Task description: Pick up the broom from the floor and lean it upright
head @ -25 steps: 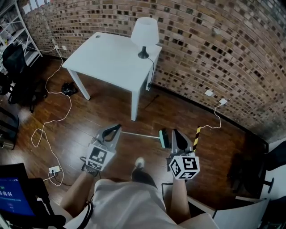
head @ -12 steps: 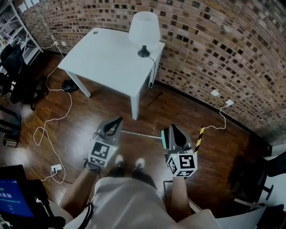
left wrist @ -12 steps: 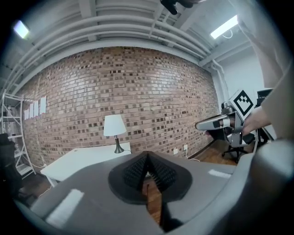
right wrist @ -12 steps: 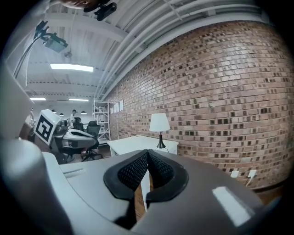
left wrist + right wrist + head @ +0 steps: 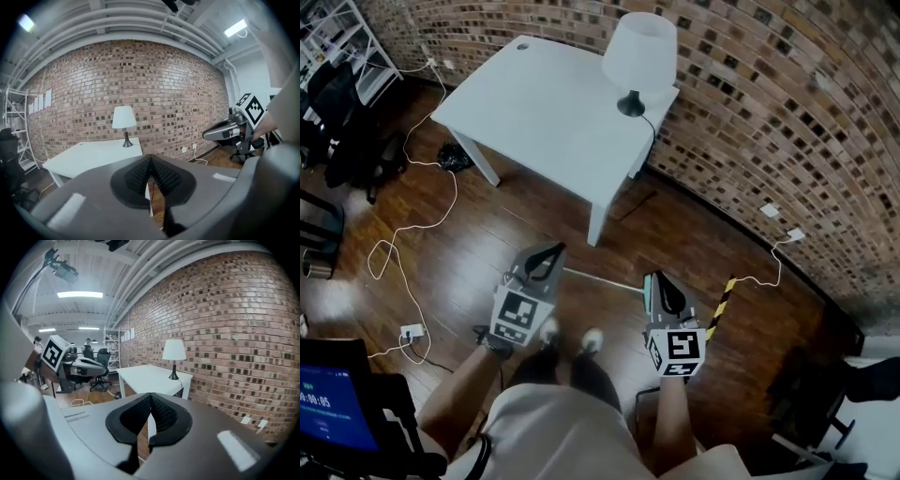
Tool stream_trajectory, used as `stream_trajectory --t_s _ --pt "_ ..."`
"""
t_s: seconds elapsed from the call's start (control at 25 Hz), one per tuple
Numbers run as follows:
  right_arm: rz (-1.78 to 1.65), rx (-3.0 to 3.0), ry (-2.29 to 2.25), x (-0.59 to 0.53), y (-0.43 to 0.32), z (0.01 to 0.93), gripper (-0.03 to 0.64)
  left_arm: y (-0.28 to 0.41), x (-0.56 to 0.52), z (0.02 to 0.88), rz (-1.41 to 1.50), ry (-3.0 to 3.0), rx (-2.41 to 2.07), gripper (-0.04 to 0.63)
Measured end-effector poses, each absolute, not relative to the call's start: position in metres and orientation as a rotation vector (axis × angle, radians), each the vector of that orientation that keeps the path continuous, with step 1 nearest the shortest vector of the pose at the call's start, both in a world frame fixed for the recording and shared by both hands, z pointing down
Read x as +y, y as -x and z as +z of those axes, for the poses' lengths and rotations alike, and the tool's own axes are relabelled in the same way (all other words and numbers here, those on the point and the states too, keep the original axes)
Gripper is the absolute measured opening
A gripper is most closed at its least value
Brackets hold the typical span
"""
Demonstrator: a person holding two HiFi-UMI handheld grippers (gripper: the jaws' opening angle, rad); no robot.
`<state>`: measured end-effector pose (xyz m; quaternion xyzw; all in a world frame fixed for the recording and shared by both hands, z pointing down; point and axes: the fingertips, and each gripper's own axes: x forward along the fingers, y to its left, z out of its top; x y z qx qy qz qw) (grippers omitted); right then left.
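The step in hand, as I judge it, is the reach down to the broom, with no grip made yet. To do it well, both sets of jaws should part before they get low, since a shut pair can only push the thin handle across the boards. One gripper should take the handle crosswise close to the head. The other can then steady it further along, so the pole pivots up rather than swinging. The brick wall [image 5: 787, 112] beyond looks the likeliest place to lean it (the white square table [image 5: 534, 103] stands close by, so its near leg needs watching on the lift).

The left gripper [image 5: 548, 253] is closed with nothing in it. In the left gripper view its ribbed dark pads [image 5: 140, 173] meet at the tip. The right gripper [image 5: 660, 279] is the same – closed and empty – and the right gripper view shows its pads [image 5: 161, 411] pressed together.

The broom with a pale thin handle and a teal head [image 5: 600, 280] lies flat on the dark wooden floor [image 5: 487, 244], just ahead of the person's feet. In the head view its handle runs across the gap between the two grippers. The far end sits near the left gripper's tip, and the teal head is partly covered by the right gripper's body. Both grippers are held above it – neither touches it, as far as the head view shows.
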<state>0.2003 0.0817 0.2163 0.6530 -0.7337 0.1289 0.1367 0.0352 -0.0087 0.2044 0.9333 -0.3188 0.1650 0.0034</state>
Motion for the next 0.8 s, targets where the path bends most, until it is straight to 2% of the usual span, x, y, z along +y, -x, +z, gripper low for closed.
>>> stream_trajectory --t_s 0.44,0.8 --pt "0.463 -2.174 -1.758 -0.002 -0.170 0.324 0.020 0.007 -0.063 0.319 0.631 -2.723 -1.089 0.000" --pt "0.585 -2.163 -1.578 -0.039 -0.128 0.473 0.029 0.015 -0.092 0.441 0.670 -2.630 -1.097 0.000"
